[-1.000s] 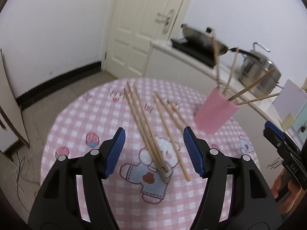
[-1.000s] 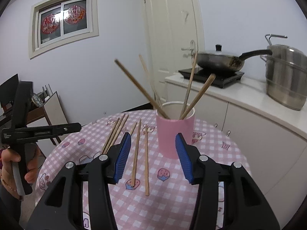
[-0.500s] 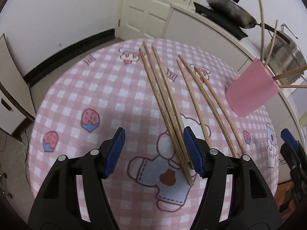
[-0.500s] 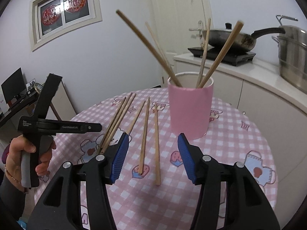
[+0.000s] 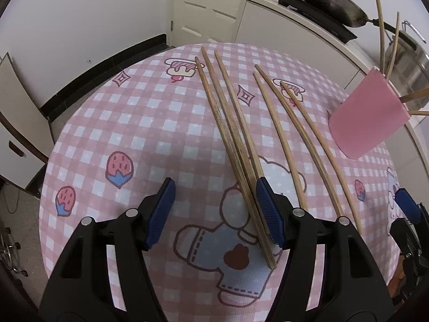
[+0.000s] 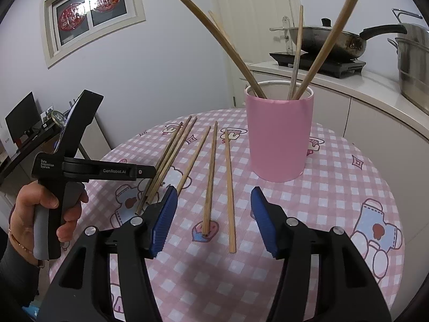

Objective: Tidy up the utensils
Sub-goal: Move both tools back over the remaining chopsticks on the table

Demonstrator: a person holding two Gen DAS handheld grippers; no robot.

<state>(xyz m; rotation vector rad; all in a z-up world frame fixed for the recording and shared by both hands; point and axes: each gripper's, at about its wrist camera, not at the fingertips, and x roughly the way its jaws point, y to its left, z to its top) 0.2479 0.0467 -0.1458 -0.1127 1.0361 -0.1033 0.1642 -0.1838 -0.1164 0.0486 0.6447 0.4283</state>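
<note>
On the round table with the pink checked cloth (image 6: 348, 187), we hold both grippers above loose chopsticks.
Largest first: the pink cylindrical cup (image 6: 278, 136) stands upright with four wooden chopsticks inside. Six bamboo chopsticks (image 5: 236, 145) lie flat beside it. Our left gripper (image 5: 214, 209) is open, nothing between the jaws. Our right gripper (image 6: 213, 220) is opening, two chopstick ends lying below the gap, ungripped.

Left wrist view steeply down, close over table (image 5: 150, 123) — right wrist shallower, both sharing chopsticks (image 6: 211, 177), cup (image 6: 278, 136)
</note>
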